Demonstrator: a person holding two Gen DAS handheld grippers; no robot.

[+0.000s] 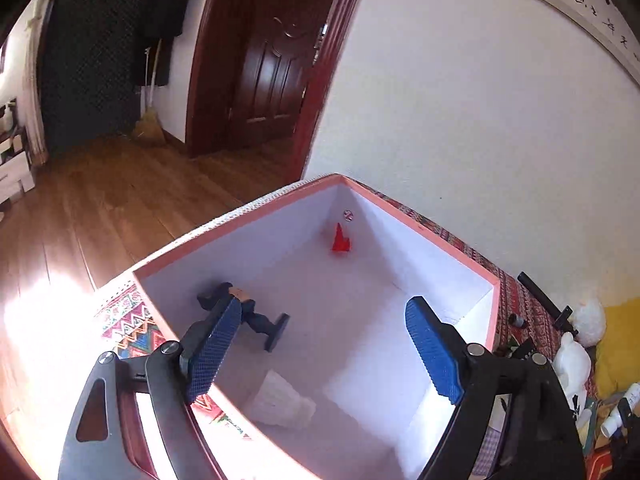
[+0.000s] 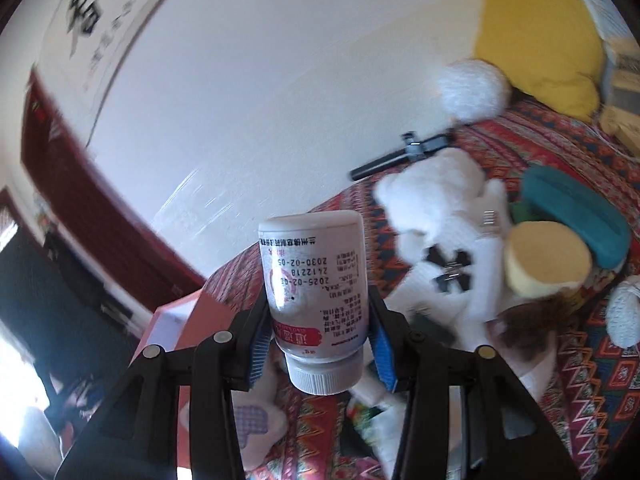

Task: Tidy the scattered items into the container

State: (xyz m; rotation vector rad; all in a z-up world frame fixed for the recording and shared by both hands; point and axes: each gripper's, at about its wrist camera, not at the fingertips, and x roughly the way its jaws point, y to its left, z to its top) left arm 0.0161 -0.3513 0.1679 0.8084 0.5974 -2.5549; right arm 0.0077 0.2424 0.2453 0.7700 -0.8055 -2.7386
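The left tongs (image 1: pixel 320 356) stand spread wide with nothing between them, over the open pink-rimmed box (image 1: pixel 420 226). On its white floor lie a dark figurine (image 1: pixel 256 316) at centre left, its long axis slanting toward the lower right, a red cone (image 1: pixel 341 238) near the far corner, tip up, and a white shuttlecock (image 1: pixel 280 402) at lower centre. The right tongs (image 2: pixel 318 332) pinch a white bottle (image 2: pixel 314 276) upside down, cap toward the camera, long axis running up the frame, above the patterned cloth (image 2: pixel 580 360)
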